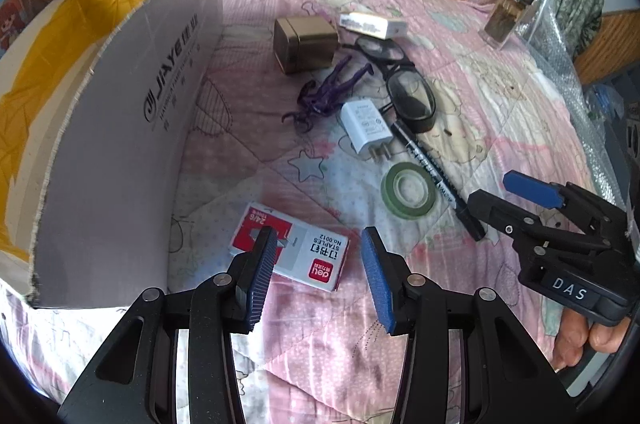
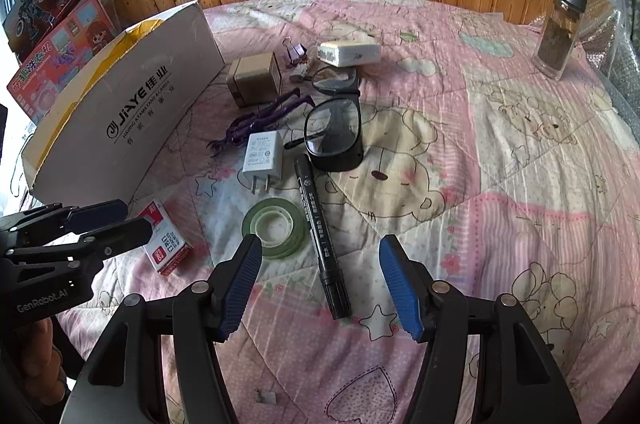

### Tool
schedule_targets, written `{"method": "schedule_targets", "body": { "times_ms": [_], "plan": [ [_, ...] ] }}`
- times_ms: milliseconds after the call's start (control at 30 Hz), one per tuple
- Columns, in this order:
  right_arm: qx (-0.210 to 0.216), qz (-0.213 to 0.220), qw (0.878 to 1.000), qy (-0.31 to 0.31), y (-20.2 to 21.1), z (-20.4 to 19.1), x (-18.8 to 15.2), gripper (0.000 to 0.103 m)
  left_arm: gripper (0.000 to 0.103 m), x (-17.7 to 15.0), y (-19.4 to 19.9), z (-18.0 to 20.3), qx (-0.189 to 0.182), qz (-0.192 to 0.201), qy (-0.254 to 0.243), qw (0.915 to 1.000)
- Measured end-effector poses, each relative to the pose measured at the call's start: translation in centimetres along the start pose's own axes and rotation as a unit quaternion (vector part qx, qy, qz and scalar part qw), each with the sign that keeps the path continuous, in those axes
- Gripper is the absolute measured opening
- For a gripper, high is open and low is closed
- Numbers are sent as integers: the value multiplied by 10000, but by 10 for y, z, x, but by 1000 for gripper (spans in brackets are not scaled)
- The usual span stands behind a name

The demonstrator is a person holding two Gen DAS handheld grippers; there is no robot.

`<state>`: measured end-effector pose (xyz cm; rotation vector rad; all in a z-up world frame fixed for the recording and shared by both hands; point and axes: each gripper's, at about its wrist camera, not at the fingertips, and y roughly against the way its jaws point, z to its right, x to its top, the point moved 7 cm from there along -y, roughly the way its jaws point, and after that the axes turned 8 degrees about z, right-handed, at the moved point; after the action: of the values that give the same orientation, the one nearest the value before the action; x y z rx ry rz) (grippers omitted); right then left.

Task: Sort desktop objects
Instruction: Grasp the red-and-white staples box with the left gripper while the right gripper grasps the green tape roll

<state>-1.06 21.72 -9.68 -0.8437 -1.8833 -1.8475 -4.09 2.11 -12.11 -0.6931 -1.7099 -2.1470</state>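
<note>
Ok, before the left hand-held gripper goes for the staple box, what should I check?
1. Left hand-held gripper open: ok.
2. Staple box lined up between its fingers: ok.
3. Nothing lying on the staple box: ok.
4. Right hand-held gripper apart from the staple box, over the marker: ok.
5. Cardboard box open at the top for the drop: ok.
6. Room inside the cardboard box: cannot tell.

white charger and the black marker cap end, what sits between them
The green tape roll lies between the white charger and the black marker cap end; right wrist view shows it.
</note>
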Motion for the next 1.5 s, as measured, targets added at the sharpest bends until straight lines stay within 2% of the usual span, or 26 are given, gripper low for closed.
{"method": "schedule_targets", "body": {
  "times_ms": [167,267,400,467,533,600,633,700,800,833,900,967,1033,1167,1200,1233,1267,1367,1500],
  "plan": [
    [134,-222,9996,134,-14,-3,-7,61,47,-8,-17,-4,108,-136,-49,9998],
    [182,-431,9987,181,-27,-3,-12,46,52,-6,-18,-6,168,-39,-112,9998],
    [199,-590,9976,303,-40,-3,-17,42,52,-3,-18,-9,270,76,-149,9995],
    [252,-552,9977,309,-41,-4,-17,42,52,1,-8,-14,396,257,-57,9989],
    [356,-292,9983,350,-33,-8,-9,43,52,2,5,-20,322,342,118,9988],
    [553,-96,9974,450,-26,-17,-4,50,52,-4,9,-29,241,269,323,9988],
    [671,-57,9965,495,-25,-22,-3,50,52,-6,6,-33,211,195,439,9986],
    [830,-205,9940,678,-33,-33,-8,50,52,-10,-7,-38,98,-62,726,9973],
    [491,-426,9915,1131,-54,-38,-21,51,52,-17,-22,-37,-32,-310,977,9947],
    [422,-239,9900,1323,-55,-40,-20,54,56,-16,-24,-35,24,-257,945,9952],
    [335,-138,9876,1530,-57,-41,-22,57,60,-10,-29,-31,77,-230,991,9948],
    [406,-84,9885,1455,-58,-38,-20,57,62,-4,-36,-27,165,-171,1023,9945],
    [469,-109,9906,1279,-58,-32,-16,49,62,0,-41,-24,332,-129,891,9954],
    [829,-220,9947,564,-57,-23,-6,49,59,1,-43,-18,561,16,550,9969],
    [872,-235,9948,473,-56,-22,-5,49,55,1,-43,-18,605,49,465,9971],
    [906,-255,9948,394,-56,-21,-5,49,45,1,-43,-18,608,66,401,9973],
    [951,-278,9946,318,-56,-21,-4,49,41,2,-42,-18,554,68,396,9977],
    [1024,-299,9942,154,-53,-21,-3,49,40,3,-39,-20,292,63,533,9981],
    [1056,-163,9942,148,-45,-25,4,49,40,6,-33,-16,205,119,529,9983]
  ]
}}
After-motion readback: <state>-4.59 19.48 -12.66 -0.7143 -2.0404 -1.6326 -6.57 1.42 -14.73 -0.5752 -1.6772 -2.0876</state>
